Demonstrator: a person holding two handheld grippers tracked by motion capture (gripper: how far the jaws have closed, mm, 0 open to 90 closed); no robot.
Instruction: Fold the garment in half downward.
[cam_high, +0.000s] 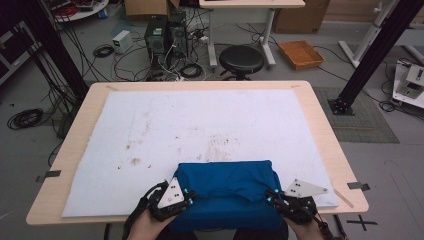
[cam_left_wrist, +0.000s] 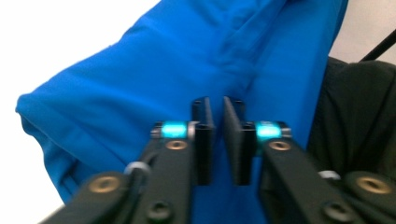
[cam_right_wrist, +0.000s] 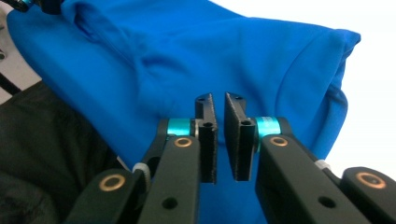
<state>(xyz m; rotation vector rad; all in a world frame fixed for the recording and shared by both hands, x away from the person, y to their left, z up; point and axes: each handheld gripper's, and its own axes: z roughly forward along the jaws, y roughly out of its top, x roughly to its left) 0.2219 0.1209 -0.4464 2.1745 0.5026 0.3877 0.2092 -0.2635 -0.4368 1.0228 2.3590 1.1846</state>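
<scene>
A folded blue garment (cam_high: 227, 182) lies at the near edge of the white mat (cam_high: 200, 120), its front part hanging over the table edge. My left gripper (cam_high: 189, 196) sits at the garment's left near corner and my right gripper (cam_high: 272, 197) at its right near corner, both pointing inward. In the left gripper view the jaws (cam_left_wrist: 218, 105) stand a narrow slit apart above the blue cloth (cam_left_wrist: 140, 93), with no cloth between them. In the right gripper view the jaws (cam_right_wrist: 219, 100) are likewise slightly parted over the cloth (cam_right_wrist: 210, 51), gripping nothing.
The mat covers most of a light wooden table (cam_high: 325, 145). Beyond the table are a black stool (cam_high: 241, 60), computer towers (cam_high: 156, 35), cables and an orange tray (cam_high: 301, 54) on the floor. Dark clothing of the person (cam_right_wrist: 42, 144) lies below the garment's hanging edge.
</scene>
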